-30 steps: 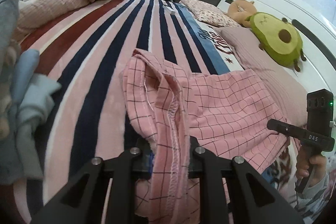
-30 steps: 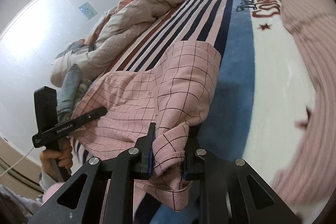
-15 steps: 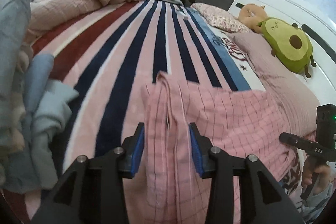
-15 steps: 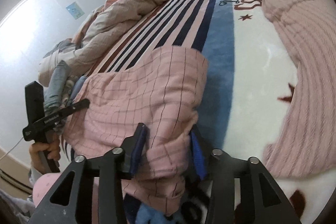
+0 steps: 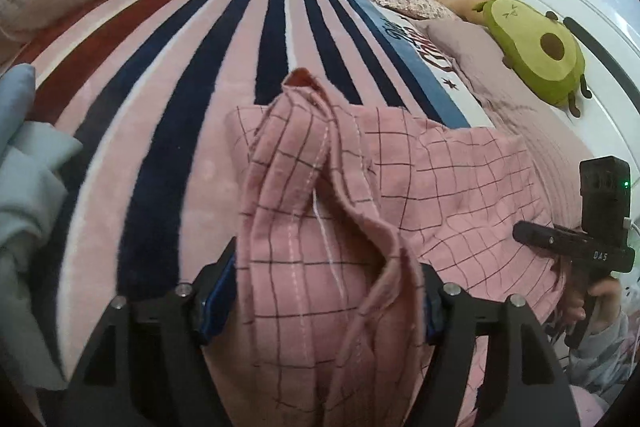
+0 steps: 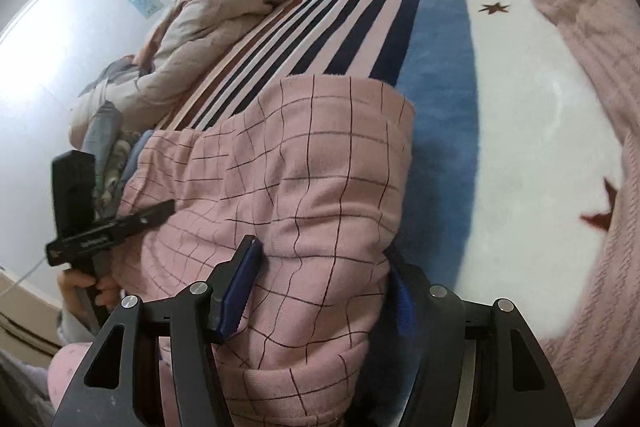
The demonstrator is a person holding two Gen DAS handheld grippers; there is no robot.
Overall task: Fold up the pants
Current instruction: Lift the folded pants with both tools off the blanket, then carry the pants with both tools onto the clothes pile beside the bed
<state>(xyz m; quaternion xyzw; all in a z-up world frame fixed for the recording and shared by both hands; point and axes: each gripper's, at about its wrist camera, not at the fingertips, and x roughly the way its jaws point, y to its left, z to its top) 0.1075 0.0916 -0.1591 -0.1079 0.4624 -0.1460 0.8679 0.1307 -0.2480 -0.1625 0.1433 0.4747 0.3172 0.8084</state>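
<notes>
Striped bedspread [image 5: 168,99] | pink checked pants [image 5: 460,187] | both tongs opening, cloth between | "DAS" on right tongs [image 5: 600,255]

soft matt checked cloth pants [image 5: 440,187]

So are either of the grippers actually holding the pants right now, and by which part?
Neither holds them. Both the left gripper and right gripper have their jaws opening, straddling bunched edges of the pink checked pants lying on the striped blanket.

The pants [image 5: 304,267] are running off the frame at six o'clock, covering the left gripper's [image 5: 326,297] inner pads.
</notes>
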